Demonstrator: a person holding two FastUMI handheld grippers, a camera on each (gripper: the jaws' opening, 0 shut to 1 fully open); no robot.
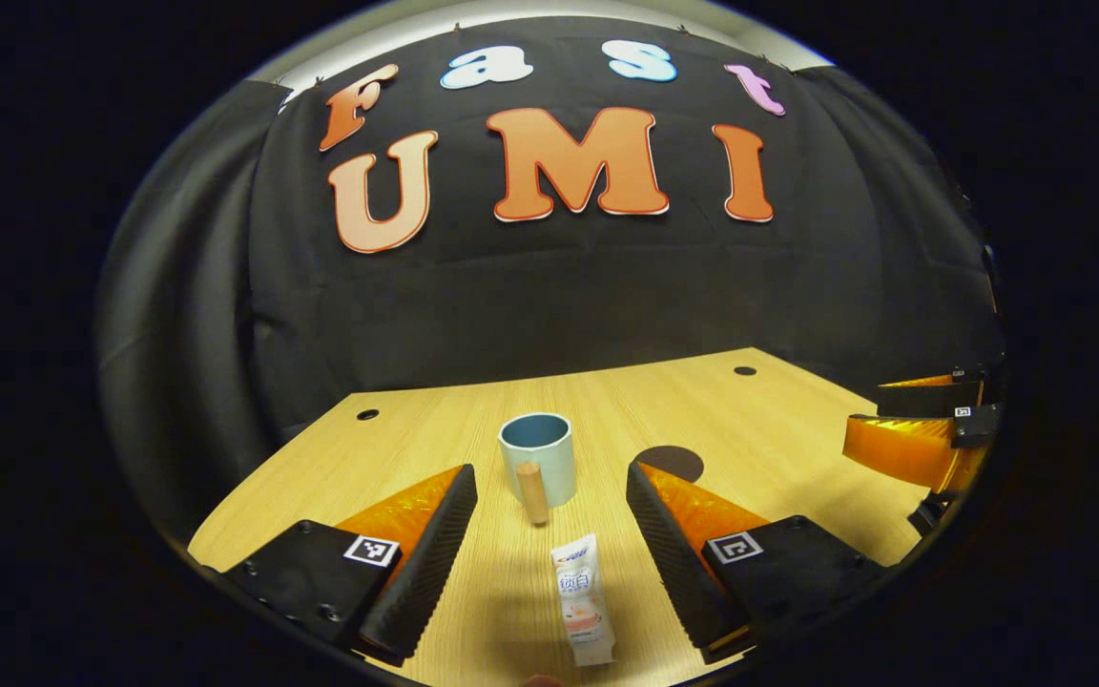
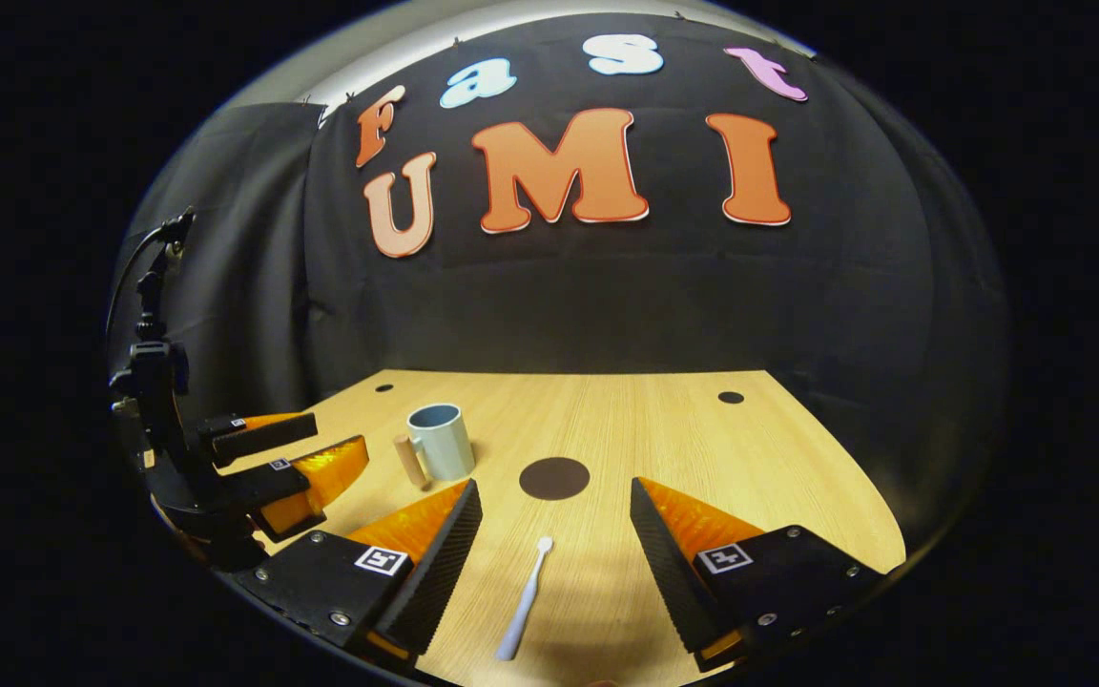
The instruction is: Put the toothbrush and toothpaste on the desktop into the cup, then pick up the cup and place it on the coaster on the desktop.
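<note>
With both sets of tongs spread open and empty, my left gripper [image 1: 549, 544] straddling the toothpaste [image 1: 583, 599] at bottom centre and my right gripper [image 2: 554, 553] straddling the toothbrush [image 2: 523, 601], I worry a skewed pinch could flick either one away from the cup [image 1: 538, 458] mid-frame.

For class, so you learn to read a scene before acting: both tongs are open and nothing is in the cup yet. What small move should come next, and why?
Probably lower the left tongs around the toothpaste and close. The tube lies flat on the desk between its open fingers, just short of the empty cup. The right tongs stand likewise over the toothbrush.
</note>
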